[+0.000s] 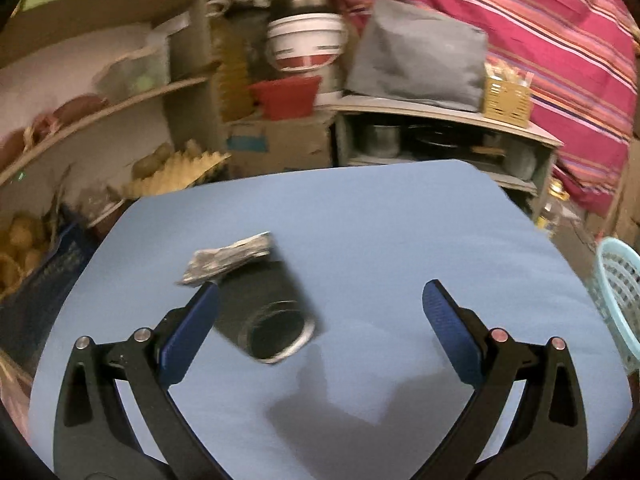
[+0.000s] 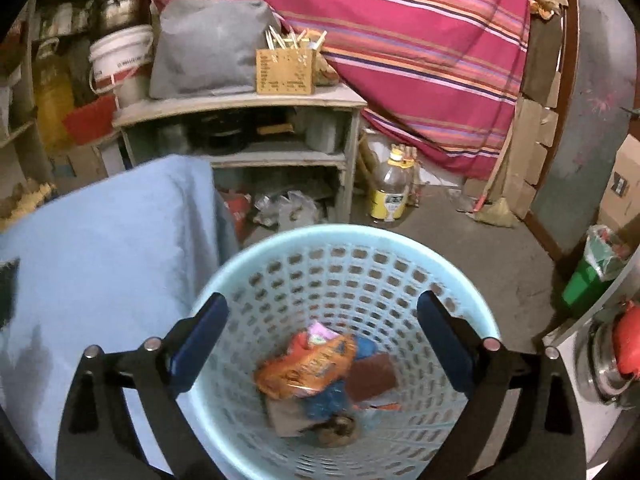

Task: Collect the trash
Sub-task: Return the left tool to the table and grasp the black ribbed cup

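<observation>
My left gripper point(image 1: 320, 300) is open and empty above the blue table point(image 1: 400, 232). A black bag with a round ringed opening point(image 1: 272, 316) lies on the table just ahead, near the left finger. A crumpled silver foil wrapper point(image 1: 228, 258) lies against its far side. My right gripper point(image 2: 322, 308) is open and empty, held over the light blue mesh basket point(image 2: 348, 240) beside the table point(image 2: 100, 240). In the basket lie an orange snack packet point(image 2: 308, 368), a brown piece point(image 2: 372, 376) and other wrappers. The basket's edge also shows in the left wrist view point(image 1: 620, 292).
Shelves with a grey cloth bundle point(image 1: 420, 56), buckets point(image 1: 304, 40) and pots stand behind the table. A blue crate point(image 1: 36, 292) and egg trays point(image 1: 176, 172) sit to the left. An oil bottle point(image 2: 390, 188) and a green bin point(image 2: 588, 276) stand on the floor.
</observation>
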Demonstrator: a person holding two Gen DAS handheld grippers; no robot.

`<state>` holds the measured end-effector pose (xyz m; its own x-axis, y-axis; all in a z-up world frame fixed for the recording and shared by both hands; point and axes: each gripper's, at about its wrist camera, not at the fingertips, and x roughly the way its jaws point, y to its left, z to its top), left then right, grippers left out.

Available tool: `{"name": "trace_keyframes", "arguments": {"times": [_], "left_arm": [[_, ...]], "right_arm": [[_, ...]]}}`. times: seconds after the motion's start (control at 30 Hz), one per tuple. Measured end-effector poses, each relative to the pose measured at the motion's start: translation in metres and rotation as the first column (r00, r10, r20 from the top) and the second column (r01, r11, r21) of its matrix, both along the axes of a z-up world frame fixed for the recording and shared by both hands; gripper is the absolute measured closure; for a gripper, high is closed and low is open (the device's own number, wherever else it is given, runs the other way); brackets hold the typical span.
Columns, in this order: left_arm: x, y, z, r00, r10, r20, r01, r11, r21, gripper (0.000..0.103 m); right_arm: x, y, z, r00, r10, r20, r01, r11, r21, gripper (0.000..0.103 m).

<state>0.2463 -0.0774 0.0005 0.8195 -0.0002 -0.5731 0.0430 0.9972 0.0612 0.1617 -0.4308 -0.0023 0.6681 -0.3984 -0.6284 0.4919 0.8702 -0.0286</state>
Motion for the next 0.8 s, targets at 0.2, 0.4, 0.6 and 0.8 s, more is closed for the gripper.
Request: {"name": "trace_keyframes", "arguments": {"times": [0.2, 0.4, 0.6, 0.8], "left_arm": [[0.010, 0.028, -0.010, 0.997, 0.073, -0.016, -0.073, 0.997, -0.012, 0.005], [0.022, 0.042, -0.023, 0.993, 0.099, -0.069, -0.102, 0.994, -0.040, 0.005], [0.034, 0.042, -0.034, 0.988, 0.122, -0.099, -0.126, 0.992, -0.029, 0.005], [0.052, 0.049, -0.047, 0.975, 0.157, -0.155, -0.170, 0.983, -0.071, 0.005]], "right_arm": [[0.022, 0.035, 0.002, 0.999, 0.048, 0.012, -0.048, 0.999, 0.002, 0.008], [0.045, 0.073, -0.003, 0.994, 0.112, -0.014, -0.112, 0.994, -0.015, 0.008], [0.061, 0.108, -0.006, 0.985, 0.167, -0.039, -0.170, 0.983, -0.066, 0.008], [0.072, 0.125, -0.011, 0.978, 0.197, -0.068, -0.202, 0.976, -0.078, 0.008]]}}
